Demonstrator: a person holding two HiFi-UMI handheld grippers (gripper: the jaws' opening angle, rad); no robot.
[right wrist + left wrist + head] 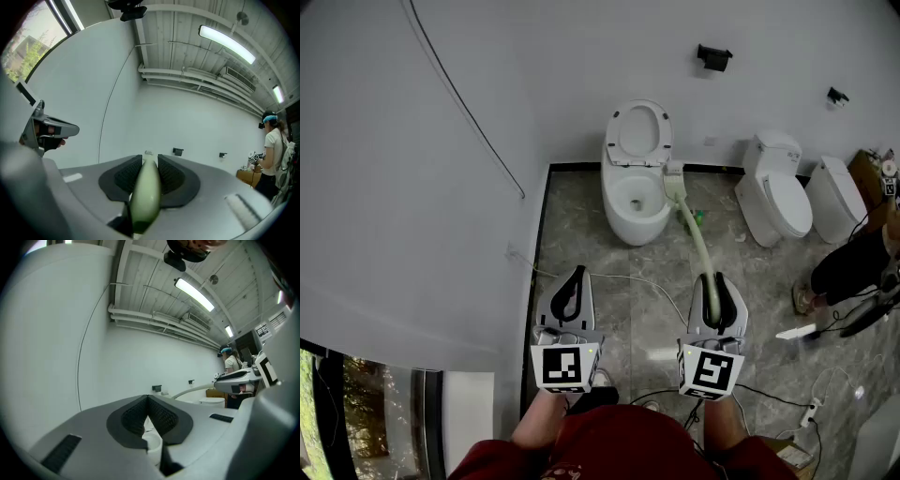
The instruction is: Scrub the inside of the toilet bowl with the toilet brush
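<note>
Counted in the head view: three toilets against the far wall, namely one open toilet (615, 204) at upper centre and two closed toilets (778, 197) at upper right; two black wall brackets (713, 57) above them; one brush (695, 234); two tongs, each with a cube of black-and-white square markers at the bottom of the frame, with no readable writing on either. Left tongs (574, 275) shut, pads meeting in the left gripper view (148, 400), nothing between them. Right tongs (718, 281) clamped on the brush's pale green handle, seen thick and close between the ribbed pads in the right gripper view (149, 163). From there, handle curving up the frame over the grey marble floor (581, 234) to the open toilet's right rim; whether the far end lies inside the bowl, not clear. Only in the head view: floor, white cables (628, 277), and a crouched person (853, 264) at the right edge. Only in the gripper views: ribbed ceiling, pipes, strip lights (227, 44), and a standing person (274, 150) at the right edge.
</note>
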